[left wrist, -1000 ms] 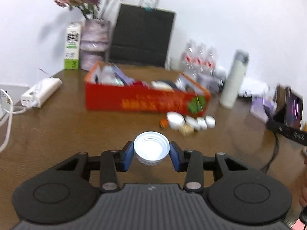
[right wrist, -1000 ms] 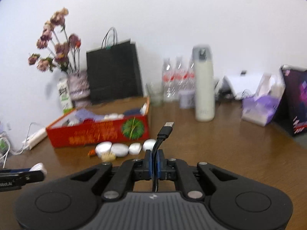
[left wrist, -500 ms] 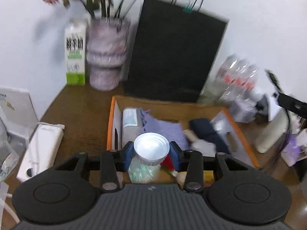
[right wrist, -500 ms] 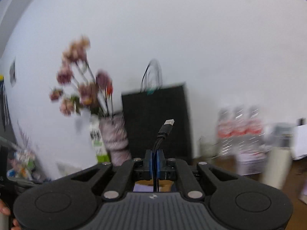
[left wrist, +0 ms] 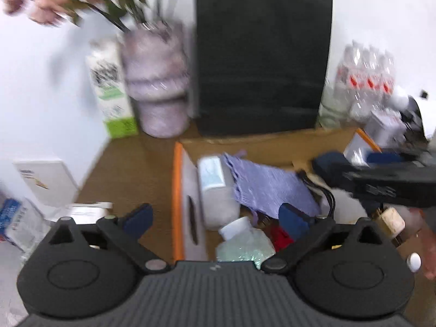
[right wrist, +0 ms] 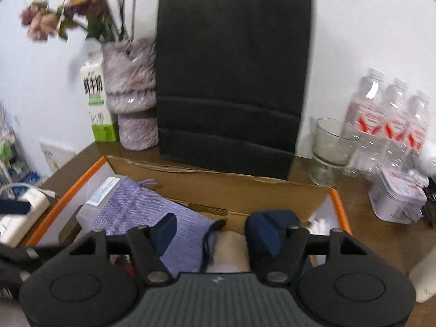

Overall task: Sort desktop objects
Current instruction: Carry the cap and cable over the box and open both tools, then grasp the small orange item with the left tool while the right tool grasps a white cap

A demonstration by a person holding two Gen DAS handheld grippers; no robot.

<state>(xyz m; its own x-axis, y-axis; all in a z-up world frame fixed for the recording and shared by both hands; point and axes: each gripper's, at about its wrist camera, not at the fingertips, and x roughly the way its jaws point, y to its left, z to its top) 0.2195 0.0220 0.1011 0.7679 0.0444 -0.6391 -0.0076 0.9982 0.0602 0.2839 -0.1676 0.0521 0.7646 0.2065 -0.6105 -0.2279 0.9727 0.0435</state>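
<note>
Both grippers hover over the orange-edged cardboard box [right wrist: 338,204]. The left gripper [left wrist: 215,218] is opening, jaws wide and empty; directly beneath them a small clear bottle [left wrist: 245,241] with a white cap lies inside the box, cap pointing away. The right gripper [right wrist: 209,230] is also opening, empty, above a black cable [right wrist: 208,238] resting against a lilac pouch [right wrist: 152,209].

Each handheld unit, the left gripper [left wrist: 215,218] and the right gripper [right wrist: 211,231], comprises a ribbed dark-grey housing bearing a small pale logo, two round black side discs with recessed centres, black linkage arms on silver pivot screws, and dark-blue finger pads [left wrist: 293,222].
</note>
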